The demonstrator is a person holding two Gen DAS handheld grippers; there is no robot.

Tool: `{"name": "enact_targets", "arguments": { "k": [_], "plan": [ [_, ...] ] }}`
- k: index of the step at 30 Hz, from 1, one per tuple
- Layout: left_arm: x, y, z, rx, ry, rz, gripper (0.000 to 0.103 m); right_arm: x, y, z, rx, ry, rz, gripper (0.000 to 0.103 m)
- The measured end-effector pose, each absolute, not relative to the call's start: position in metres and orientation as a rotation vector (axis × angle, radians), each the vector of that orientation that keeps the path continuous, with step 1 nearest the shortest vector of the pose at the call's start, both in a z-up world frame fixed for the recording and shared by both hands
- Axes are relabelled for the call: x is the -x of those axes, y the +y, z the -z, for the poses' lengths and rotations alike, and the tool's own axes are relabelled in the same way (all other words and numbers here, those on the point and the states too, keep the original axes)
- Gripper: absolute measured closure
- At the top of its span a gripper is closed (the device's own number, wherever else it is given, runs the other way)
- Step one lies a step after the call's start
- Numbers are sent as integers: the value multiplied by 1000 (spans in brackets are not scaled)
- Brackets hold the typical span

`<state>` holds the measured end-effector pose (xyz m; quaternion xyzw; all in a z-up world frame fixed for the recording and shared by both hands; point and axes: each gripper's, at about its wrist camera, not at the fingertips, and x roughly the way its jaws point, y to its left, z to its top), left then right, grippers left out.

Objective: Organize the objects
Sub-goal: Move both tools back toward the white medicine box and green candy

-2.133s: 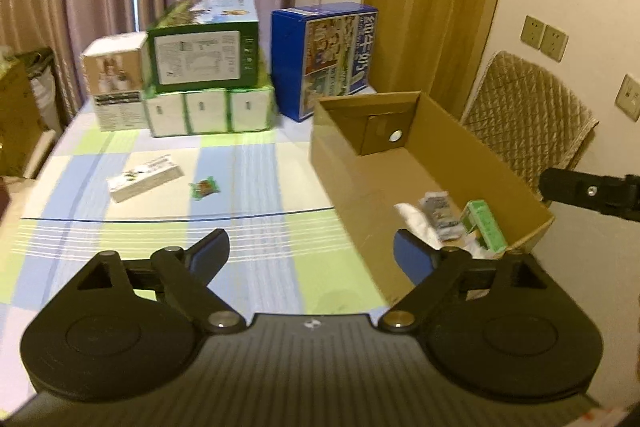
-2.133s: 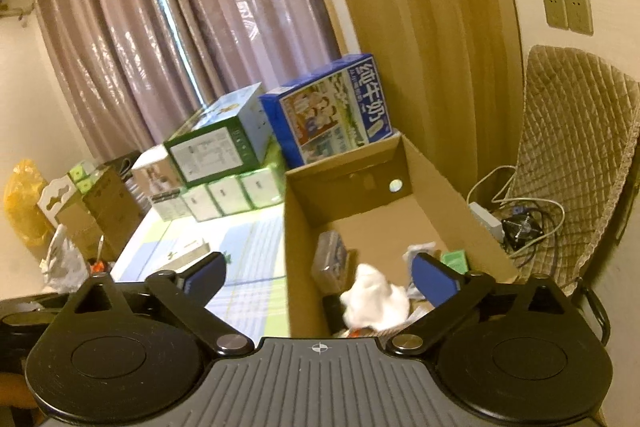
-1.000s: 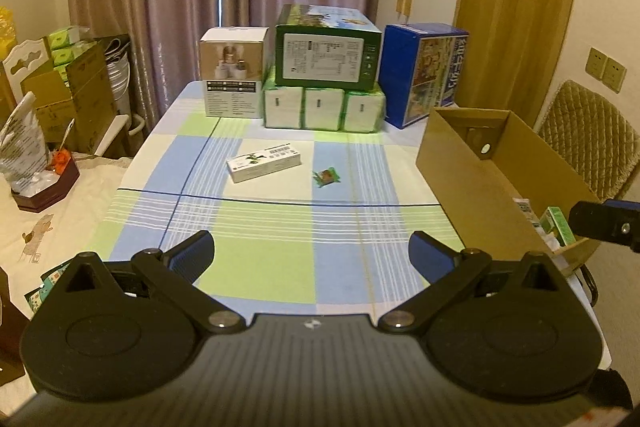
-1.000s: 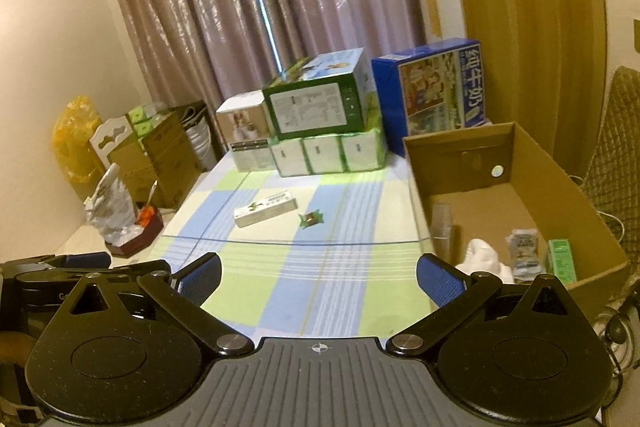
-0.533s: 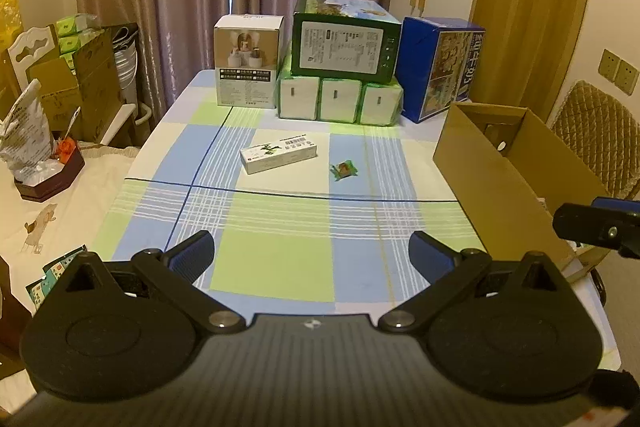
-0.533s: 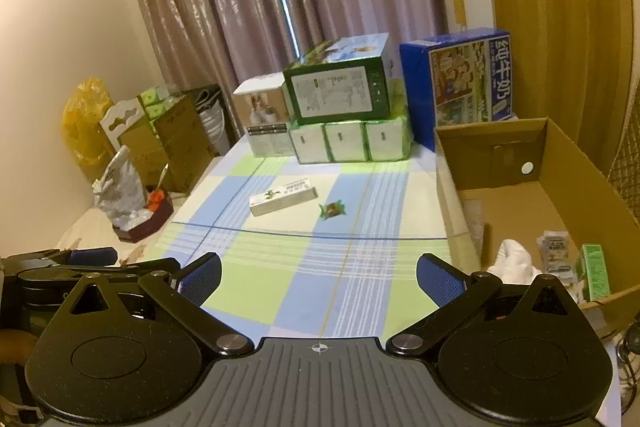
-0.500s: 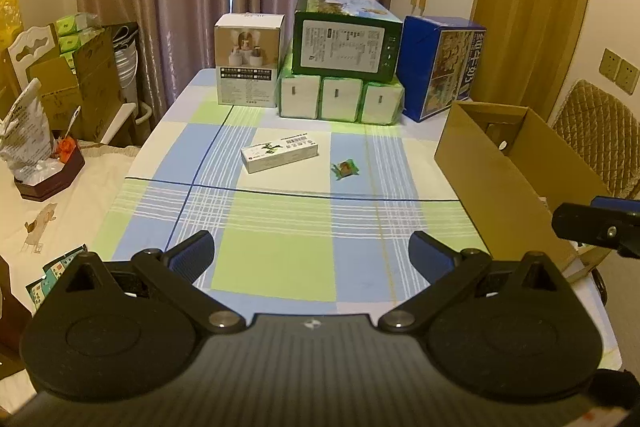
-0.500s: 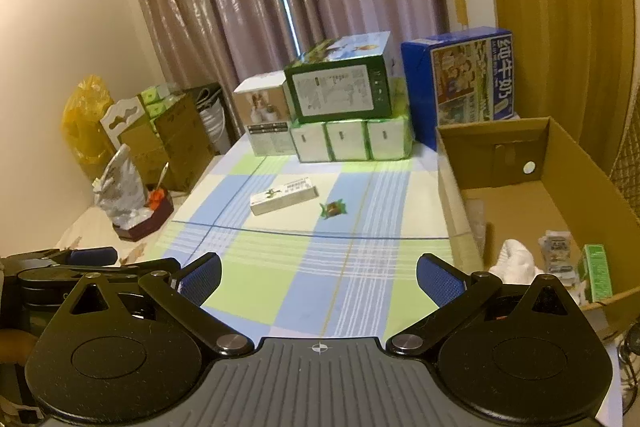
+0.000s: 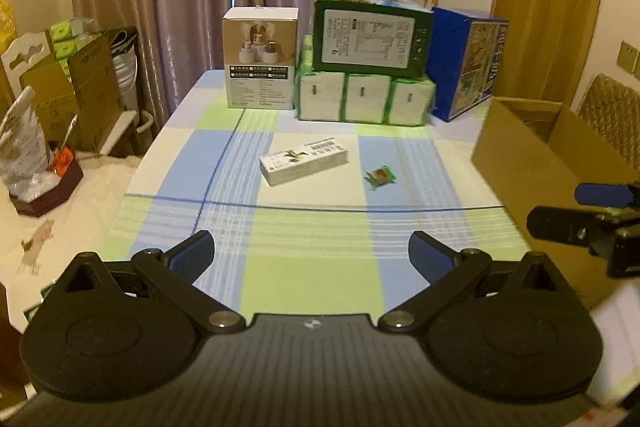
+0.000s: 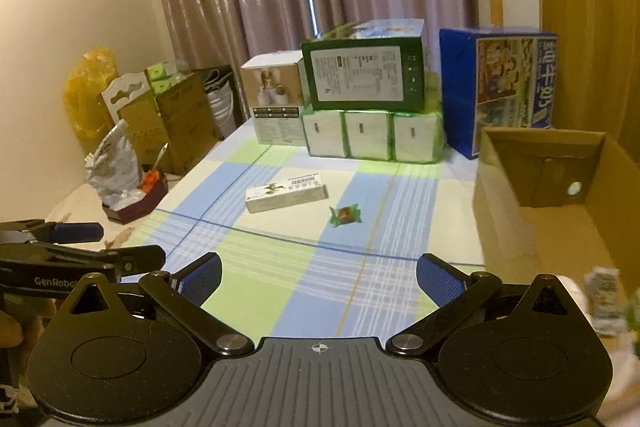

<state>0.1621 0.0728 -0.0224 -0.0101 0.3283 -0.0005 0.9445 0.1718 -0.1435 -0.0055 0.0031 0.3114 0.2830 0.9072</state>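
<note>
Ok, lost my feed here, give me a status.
Both tools open, empty. White carton and green candy loose on tablecloth, cardboard box at right. Path clear.

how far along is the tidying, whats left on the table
Done: a few small packets already lie in the cardboard box. In hand: nothing; the left gripper and right gripper are both open and empty, above the near edge of the table. Left: the white carton and the small green wrapper, loose mid-table.
</note>
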Motion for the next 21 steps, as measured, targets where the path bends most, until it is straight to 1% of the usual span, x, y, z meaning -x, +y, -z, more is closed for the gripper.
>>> {"name": "enact_targets", "arguments": {
  "k": [7,9,11,19,21],
  "plan": [
    [-213,90,65,12,687,-44,1,-231,-122,50,-50,653,-590,4],
    [-227,94,77,12,691,-46,1,-243,-116,60,-45,649,-611,11],
    [-239,97,86,13,698,-56,1,-254,-111,70,-33,651,-628,15],
    [-282,102,110,-2,699,-70,1,-292,-95,102,15,663,-618,22],
    [-291,102,114,-7,695,-63,1,-303,-90,109,34,660,-609,25]
  ]
}}
